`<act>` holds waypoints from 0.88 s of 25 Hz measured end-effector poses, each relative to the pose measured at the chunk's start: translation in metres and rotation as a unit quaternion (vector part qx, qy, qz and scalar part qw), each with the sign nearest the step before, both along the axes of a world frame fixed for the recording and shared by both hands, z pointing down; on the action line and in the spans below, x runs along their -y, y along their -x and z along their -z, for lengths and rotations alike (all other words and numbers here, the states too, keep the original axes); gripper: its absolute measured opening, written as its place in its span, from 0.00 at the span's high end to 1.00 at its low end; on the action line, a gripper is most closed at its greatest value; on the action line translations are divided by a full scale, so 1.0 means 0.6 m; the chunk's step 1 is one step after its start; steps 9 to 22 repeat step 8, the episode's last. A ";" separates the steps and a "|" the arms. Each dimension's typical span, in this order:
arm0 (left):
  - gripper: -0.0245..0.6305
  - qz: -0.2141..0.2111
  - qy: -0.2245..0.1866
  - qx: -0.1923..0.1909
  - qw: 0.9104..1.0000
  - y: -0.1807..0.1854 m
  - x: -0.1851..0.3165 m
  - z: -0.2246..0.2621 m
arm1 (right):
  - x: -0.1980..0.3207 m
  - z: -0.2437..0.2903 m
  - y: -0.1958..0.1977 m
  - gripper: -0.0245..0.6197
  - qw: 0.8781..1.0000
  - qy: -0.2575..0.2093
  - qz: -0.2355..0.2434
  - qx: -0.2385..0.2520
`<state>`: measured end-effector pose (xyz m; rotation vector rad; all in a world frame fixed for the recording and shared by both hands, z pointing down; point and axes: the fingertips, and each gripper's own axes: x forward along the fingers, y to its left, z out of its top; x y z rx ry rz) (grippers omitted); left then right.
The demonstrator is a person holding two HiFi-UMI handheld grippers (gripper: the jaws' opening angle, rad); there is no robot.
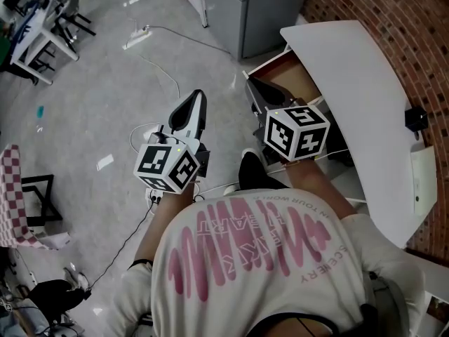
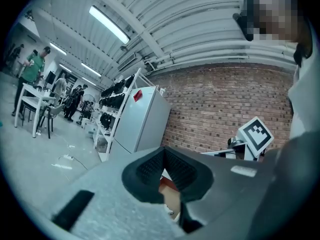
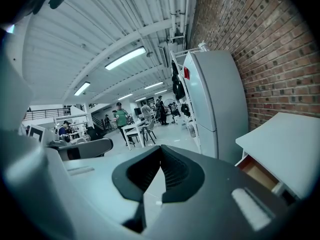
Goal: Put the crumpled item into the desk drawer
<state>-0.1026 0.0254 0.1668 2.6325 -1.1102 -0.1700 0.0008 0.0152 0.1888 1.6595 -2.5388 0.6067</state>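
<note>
A white shirt (image 1: 259, 265) with pink print filled the bottom of the head view, the person's back bent under the camera. Above it, right of the upper middle of the frame, the drawer (image 1: 283, 70) stood pulled out from under the white desk (image 1: 351, 83), just below a grey cabinet (image 1: 263, 5). Only a strip of its brown inside showed; the rest lay hidden behind the right gripper (image 1: 256, 91) and the desk top. The crumpled item could not be made out in any view. In the right gripper view the drawer (image 3: 260, 174) sat at the right edge, open under the desk.

The right gripper reached from the centre of the head view up towards the drawer's open front, its marker cube (image 1: 296, 132) close to the person and its tips near the drawer's edge. In its own view the right gripper (image 3: 160, 149) had its jaws together at the tips with nothing between them. The left gripper (image 1: 197, 98) hung left of centre over the grey floor (image 1: 105, 83), apart from the drawer and pointing towards the top of the frame. Its own view showed the left gripper (image 2: 163, 151) closed as well, the tips meeting and holding nothing
</note>
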 end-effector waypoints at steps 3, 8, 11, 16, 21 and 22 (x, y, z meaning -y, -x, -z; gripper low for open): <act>0.96 -0.001 -0.010 0.016 1.000 0.000 0.000 0.000 | 0.000 -0.002 0.001 0.97 1.000 0.000 -0.001 -0.004; 0.96 -0.002 -0.029 0.044 0.999 0.008 0.000 -0.001 | 0.000 -0.005 0.001 0.97 1.000 0.002 -0.008 -0.008; 0.96 -0.002 -0.029 0.044 0.999 0.008 0.000 -0.001 | 0.000 -0.005 0.001 0.97 1.000 0.002 -0.008 -0.008; 0.96 -0.002 -0.029 0.044 0.999 0.008 0.000 -0.001 | 0.000 -0.005 0.001 0.97 1.000 0.002 -0.008 -0.008; 0.96 -0.002 -0.029 0.044 0.999 0.008 0.000 -0.001 | 0.000 -0.005 0.001 0.97 1.000 0.002 -0.008 -0.008; 0.96 -0.002 -0.029 0.044 0.999 0.008 0.000 -0.001 | 0.000 -0.005 0.001 0.97 1.000 0.002 -0.008 -0.008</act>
